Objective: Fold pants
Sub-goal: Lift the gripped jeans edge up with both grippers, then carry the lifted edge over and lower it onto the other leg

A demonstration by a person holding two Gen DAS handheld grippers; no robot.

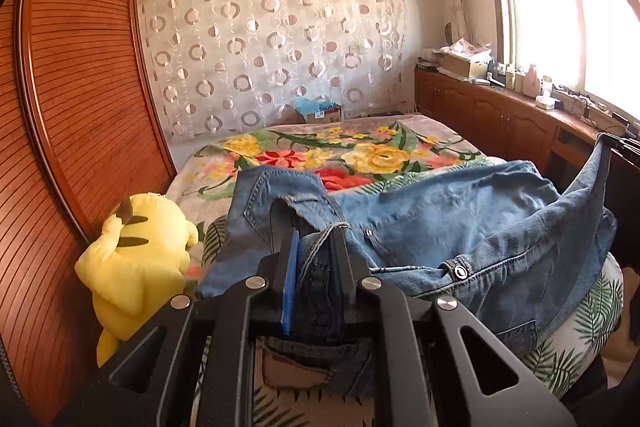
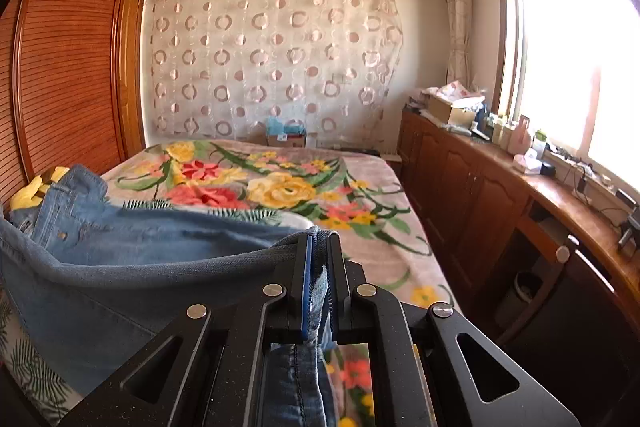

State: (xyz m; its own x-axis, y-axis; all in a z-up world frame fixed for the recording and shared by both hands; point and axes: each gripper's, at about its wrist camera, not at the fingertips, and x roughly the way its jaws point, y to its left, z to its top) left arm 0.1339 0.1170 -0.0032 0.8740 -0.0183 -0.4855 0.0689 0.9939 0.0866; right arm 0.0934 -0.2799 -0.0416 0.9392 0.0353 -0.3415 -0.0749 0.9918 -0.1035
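Light blue denim pants [image 1: 460,223] lie crumpled across the near end of the bed, waistband button facing me. My left gripper [image 1: 314,235] is shut on a bunched edge of the denim near the waistband. My right gripper [image 2: 319,241] is shut on another edge of the pants [image 2: 132,247], which hang in a lifted band off to the left. In the left wrist view the right gripper [image 1: 614,143] shows at the far right, holding the cloth up.
The bed [image 2: 280,183] has a floral blanket. A yellow plush toy [image 1: 140,255] sits at the bed's left by the wooden wardrobe [image 1: 80,87]. A wooden cabinet [image 2: 500,195] with clutter runs along the right under the window. A cardboard box [image 1: 320,111] stands beyond the bed.
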